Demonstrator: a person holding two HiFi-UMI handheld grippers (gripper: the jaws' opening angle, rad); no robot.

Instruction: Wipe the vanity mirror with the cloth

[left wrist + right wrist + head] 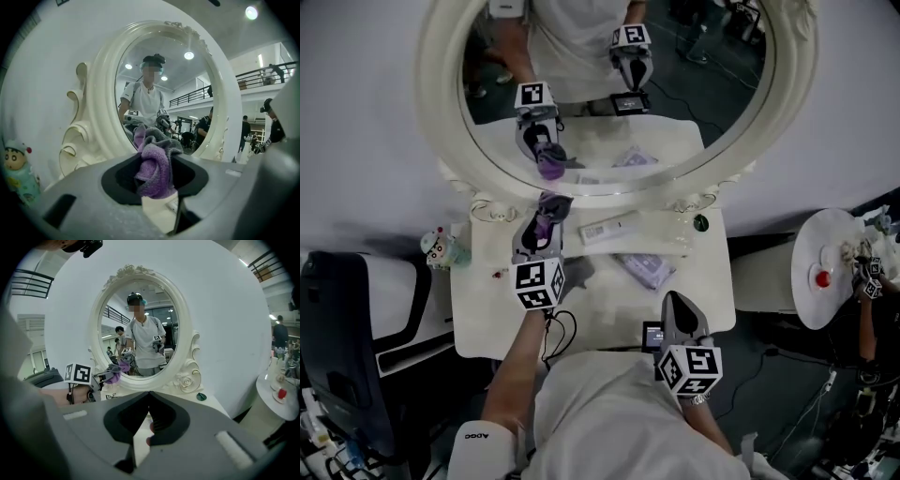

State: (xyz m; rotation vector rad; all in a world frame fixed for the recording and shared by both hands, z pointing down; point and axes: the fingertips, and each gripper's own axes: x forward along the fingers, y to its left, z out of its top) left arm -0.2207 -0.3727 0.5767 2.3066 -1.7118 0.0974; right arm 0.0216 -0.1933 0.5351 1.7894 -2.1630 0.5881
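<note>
White table (600, 314) with a white tube (609, 227) lying flat toward the far side, a purple-patterned packet (645, 267) just nearer, and a small dark green round piece (701, 222) at the far right corner. At the far left corner, a cartoon figurine (441, 247). Left of the table a black chair (337, 337); well to the right a round white side table (816, 305) bearing a small red thing (823, 277).

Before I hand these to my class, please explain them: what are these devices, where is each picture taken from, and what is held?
A person holds a two-jaw gripper in each hand. The head view looks down from their head; each gripper view looks along that gripper's jaws. The left gripper is shut on a purple cloth near the lower rim of the oval mirror. The right gripper is shut and empty. On the white table lie a tube and a purple packet.
</note>
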